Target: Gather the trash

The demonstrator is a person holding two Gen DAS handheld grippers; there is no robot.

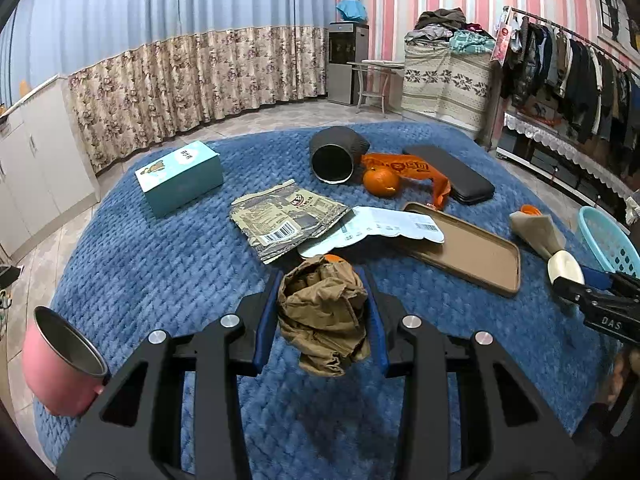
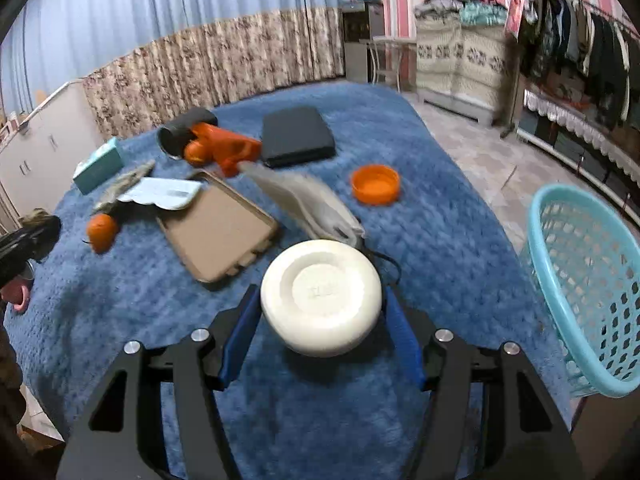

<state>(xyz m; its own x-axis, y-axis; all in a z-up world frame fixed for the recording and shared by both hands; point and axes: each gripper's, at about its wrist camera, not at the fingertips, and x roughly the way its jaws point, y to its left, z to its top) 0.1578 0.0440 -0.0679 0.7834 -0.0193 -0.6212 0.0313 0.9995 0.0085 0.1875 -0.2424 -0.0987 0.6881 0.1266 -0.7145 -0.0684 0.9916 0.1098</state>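
Observation:
My left gripper [image 1: 323, 300] is shut on a crumpled brown paper bag [image 1: 324, 316] and holds it above the blue blanket [image 1: 160, 280]. My right gripper [image 2: 320, 312] is shut on a white round lid-like container [image 2: 320, 304], with a grey-beige wrapper [image 2: 308, 200] sticking out beyond it; it shows in the left wrist view [image 1: 566, 266] too. A turquoise mesh basket [image 2: 588, 280] stands at the right edge of the bed. Flat printed wrappers [image 1: 284, 216] and a white paper sheet [image 1: 376, 228] lie mid-blanket.
On the blanket lie a brown tray [image 1: 468, 248], a black tipped-over can [image 1: 336, 156], an orange fruit [image 1: 380, 180], an orange bag [image 1: 416, 172], a black case [image 1: 452, 172], a teal box [image 1: 180, 176], an orange lid [image 2: 375, 184] and a pink metal cup [image 1: 60, 360].

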